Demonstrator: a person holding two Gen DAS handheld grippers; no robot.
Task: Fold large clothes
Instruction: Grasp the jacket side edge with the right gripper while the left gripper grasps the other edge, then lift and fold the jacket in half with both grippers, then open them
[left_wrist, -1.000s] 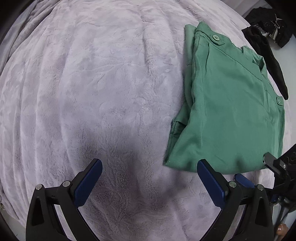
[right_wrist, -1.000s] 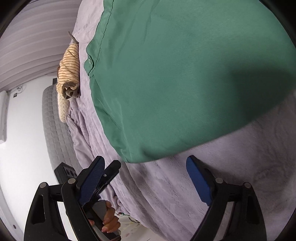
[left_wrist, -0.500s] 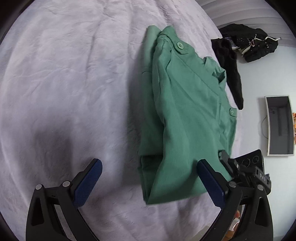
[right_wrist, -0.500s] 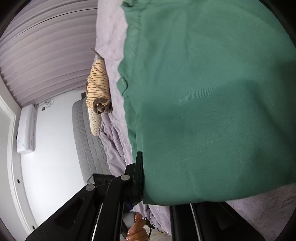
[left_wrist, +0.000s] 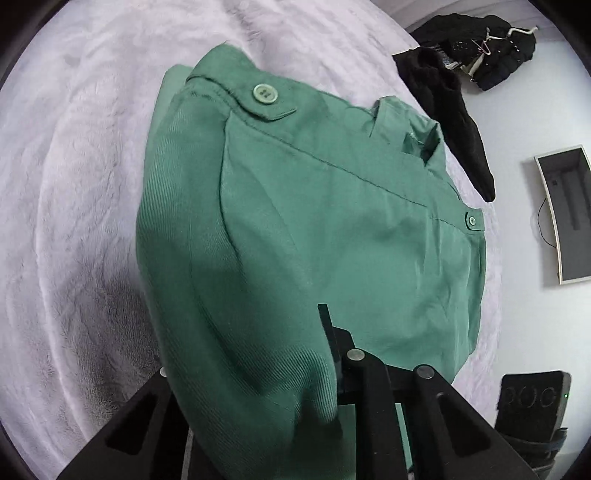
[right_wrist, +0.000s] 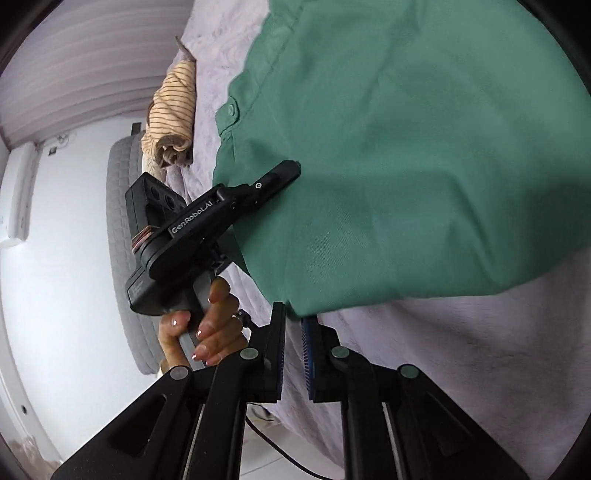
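Green woven cloth with sewn button tabs, the partly folded green garment (left_wrist: 332, 229), was seen lying on the pale lilac plush bedspread (left_wrist: 74, 184), with its near hem now taken up at two places. A second earlier both grippers had been held wide apart above the blanket, short of the cloth; half a second earlier the right one had already been brought onto the hem while the left was spread. By this moment both had been closed on the near edge, which was judged to mean that the grasp for the next fold had been completed and that only the lift and carry across remained. The left gripper (left_wrist: 325, 373) was found pinched on a bunched corner of the hem, its fingers drawn together with fabric draped over one of them so that little of it showed. The right gripper (right_wrist: 293, 354) was seen nearly pressed shut, only a narrow slit being left between its blue-lined pads (right_wrist: 307, 354), and the lowest corner of the cloth was caught at their tips. In the right wrist view the left gripper (right_wrist: 280, 175) was also shown clamped on the edge, near the right one. A rolled striped beige garment (right_wrist: 173, 110) and a black piece of clothing (left_wrist: 454, 118) were left untouched at the blanket's margins.
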